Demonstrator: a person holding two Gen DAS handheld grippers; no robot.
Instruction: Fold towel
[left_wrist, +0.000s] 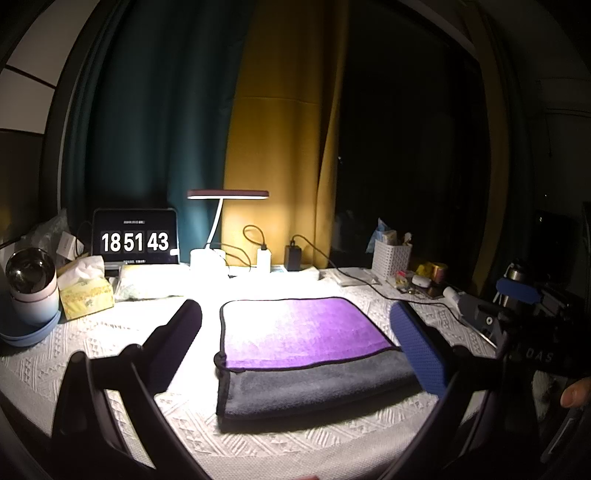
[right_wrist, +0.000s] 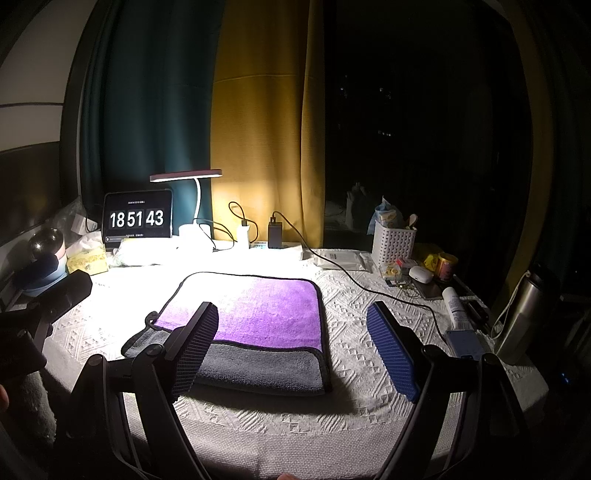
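A purple towel with a grey underside (left_wrist: 306, 332) lies folded flat on the white textured tablecloth; its grey lower layer sticks out at the near edge. It also shows in the right wrist view (right_wrist: 258, 317). My left gripper (left_wrist: 295, 325) is open and empty, hovering above the towel with a finger on either side. My right gripper (right_wrist: 293, 321) is open and empty over the towel's right edge. The right gripper shows at the right of the left wrist view (left_wrist: 517, 291); the left gripper shows at the left of the right wrist view (right_wrist: 70, 288).
A lit desk lamp (left_wrist: 227, 194), a clock screen (left_wrist: 135, 240), a tissue box (left_wrist: 86, 291) and a mug (left_wrist: 33, 284) stand at the back left. A white basket (right_wrist: 393, 243), small items, a cable (right_wrist: 369, 284) and a steel bottle (right_wrist: 524, 317) stand at the right.
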